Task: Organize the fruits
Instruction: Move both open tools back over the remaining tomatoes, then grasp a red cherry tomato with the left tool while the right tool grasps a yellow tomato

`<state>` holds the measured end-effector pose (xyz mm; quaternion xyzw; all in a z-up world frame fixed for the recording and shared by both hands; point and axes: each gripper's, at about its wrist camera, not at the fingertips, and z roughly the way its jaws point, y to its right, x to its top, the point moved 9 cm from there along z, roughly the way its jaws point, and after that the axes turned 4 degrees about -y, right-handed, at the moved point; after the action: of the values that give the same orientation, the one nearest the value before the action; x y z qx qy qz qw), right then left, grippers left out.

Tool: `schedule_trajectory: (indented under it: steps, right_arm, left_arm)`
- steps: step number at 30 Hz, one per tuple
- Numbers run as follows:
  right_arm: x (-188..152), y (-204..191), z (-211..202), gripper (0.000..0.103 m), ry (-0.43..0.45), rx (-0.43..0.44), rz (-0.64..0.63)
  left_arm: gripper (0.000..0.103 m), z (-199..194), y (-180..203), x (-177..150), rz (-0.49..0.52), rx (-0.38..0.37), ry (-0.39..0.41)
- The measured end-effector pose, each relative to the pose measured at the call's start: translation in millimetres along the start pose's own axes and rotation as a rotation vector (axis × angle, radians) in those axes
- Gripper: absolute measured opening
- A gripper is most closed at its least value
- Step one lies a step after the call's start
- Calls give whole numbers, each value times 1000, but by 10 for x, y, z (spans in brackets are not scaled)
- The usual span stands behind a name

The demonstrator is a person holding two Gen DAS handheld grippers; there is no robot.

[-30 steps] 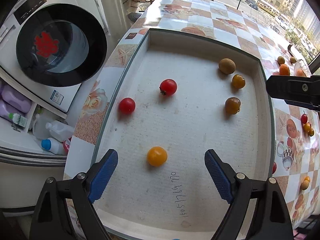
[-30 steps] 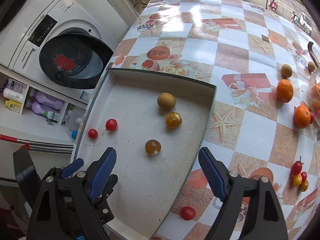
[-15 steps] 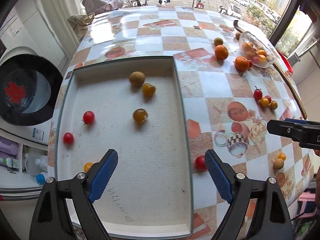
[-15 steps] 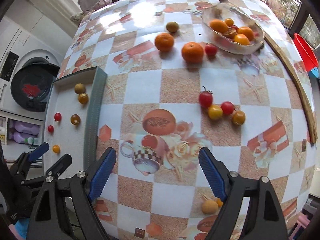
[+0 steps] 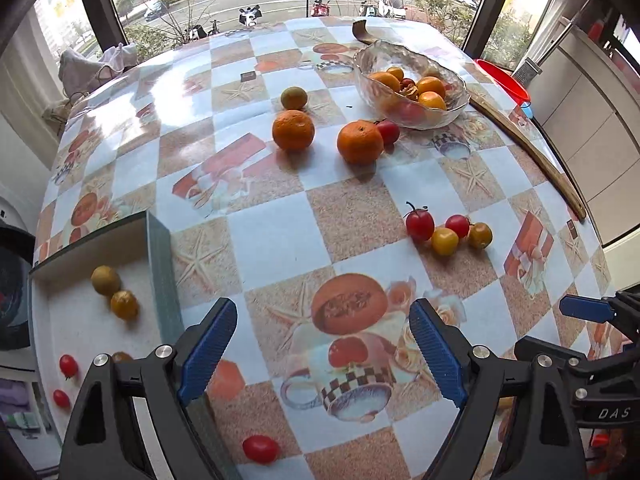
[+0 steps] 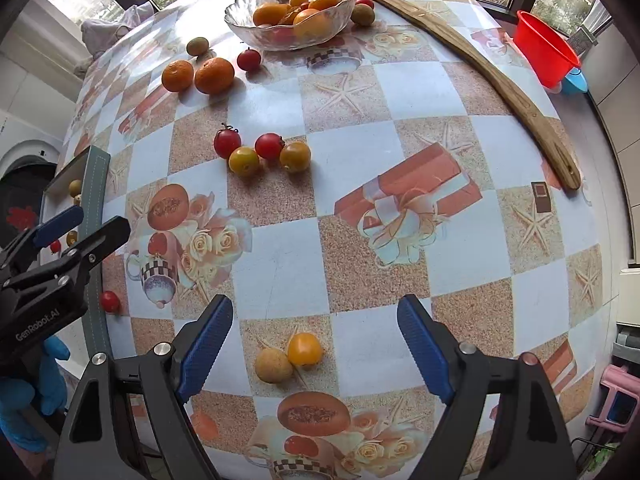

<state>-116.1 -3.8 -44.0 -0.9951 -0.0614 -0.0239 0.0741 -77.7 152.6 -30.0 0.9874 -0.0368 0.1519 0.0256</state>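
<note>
My left gripper (image 5: pixel 322 344) is open and empty above the printed tablecloth, just right of the grey tray (image 5: pixel 160 264), which holds several small fruits. A red cherry tomato (image 5: pixel 261 449) lies on the cloth below the left finger. My right gripper (image 6: pixel 314 346) is open and empty, with a yellow tomato (image 6: pixel 305 349) and a tan round fruit (image 6: pixel 274 365) on the cloth between its fingers. A cluster of red and yellow tomatoes (image 6: pixel 262 152) lies mid-table. Two oranges (image 5: pixel 293 129) sit near a glass bowl (image 5: pixel 412 82) of fruit.
A long wooden stick (image 6: pixel 500 80) lies along the table's right side. A red basin (image 6: pixel 546 54) stands beyond it. A washing machine (image 5: pixel 12 292) is left of the table. The left gripper's body (image 6: pixel 48 264) shows in the right wrist view over the tray's edge (image 6: pixel 96 184).
Both grippers have swung right, away from the tray toward the middle of the table. The bowl, oranges and tomato cluster have come into view. Both stay open.
</note>
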Motion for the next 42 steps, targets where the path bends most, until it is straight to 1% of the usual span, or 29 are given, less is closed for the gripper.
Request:
schedule_trajectory:
  steps: [2,3,4,6,11,17,22,24,28,31,32,33,34,39,42]
  right_arm:
    - [84,3,26,85,18,-1,-10]
    - [122,9,42,79,25,-1,-14]
    - [155,14,65,70,27,1,-18]
    - [220,22,117,61,26,10,-23]
    - [365,20,191,59,48,21,-51]
    - [423,103,199,58,58,9,-59]
    - [424,128,200,58,55,9,-59]
    - [425,112,200,58,56,13,-63]
    - [427,72,198,58,59,26,-68]
    - [439,48,213,58,61,34,-66]
    - [440,48,218,58,61,35,-64]
    - [441,46,217,58,62,36,-61]
    - [439,56,205,58,63,36,-57]
    - [390,195,109,58,71,29,-41]
    - [355,229,84,58,71,37,-41]
  left_arm:
    - [89,120,99,120,33,-15,2]
    - [89,176,148,168,47,-20,3]
    - [89,226,185,204,61,-24,4]
    - [89,316,251,274,82,-34,4]
    - [89,426,347,366,98,-41,10]
    - [89,484,341,535,52,-59,34]
    - [89,557,402,644,50,-31,48]
    - [89,554,378,641,35,-24,46]
    - [89,511,327,546,32,-34,37]
    - [88,516,344,552,26,-39,26]
    - [85,523,372,570,26,-46,23]
    - [74,532,412,583,30,-49,18]
    - [71,539,444,598,34,-47,16]
    - [71,563,513,608,31,-33,26]
    - [65,546,510,587,30,-40,29]
